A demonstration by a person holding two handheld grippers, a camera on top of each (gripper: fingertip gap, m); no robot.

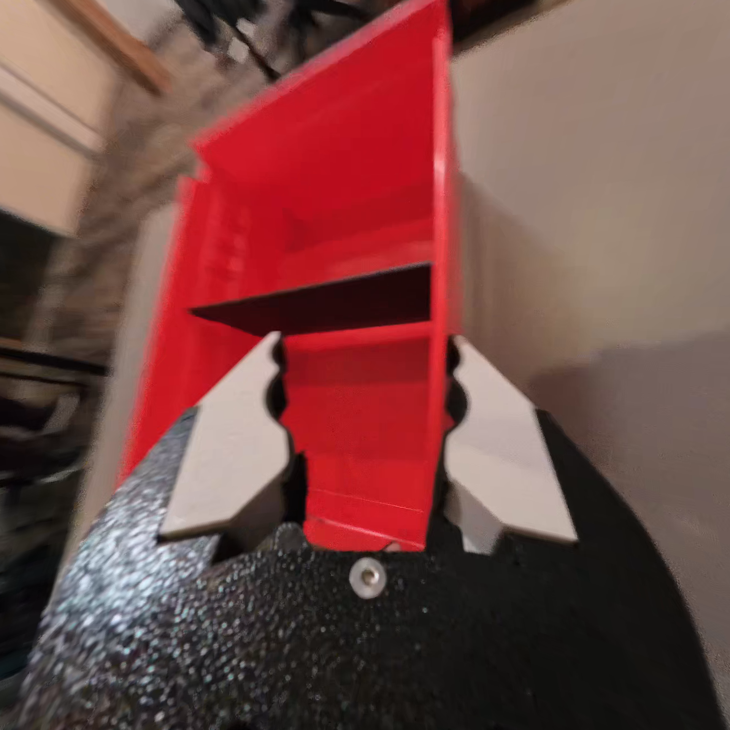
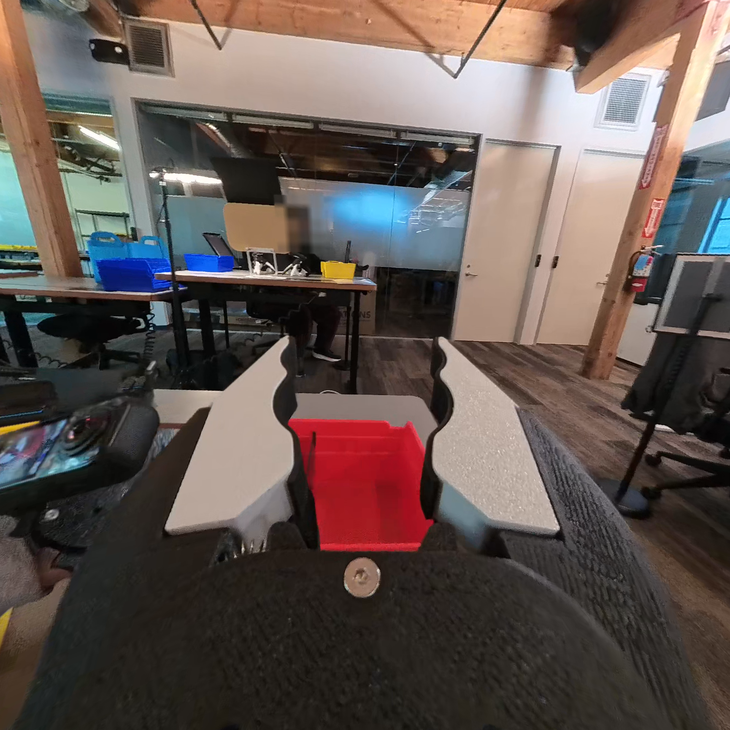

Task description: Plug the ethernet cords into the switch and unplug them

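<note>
No ethernet cord or switch shows in either view. A red plastic bin fills the middle of the blurred left wrist view, with a black divider across it. My left gripper is open and empty, its grey fingers spread over the bin's near end. In the right wrist view the same red bin sits below and between the fingers of my right gripper, which is open and empty. The bin's inside looks empty where it shows.
The bin stands on a pale table. The other gripper's camera sits close at the left. Farther off are desks with blue bins and a yellow bin, a seated person, a stand and chairs at the right. My right fingertips sit around 25 centimetres from my left ones.
</note>
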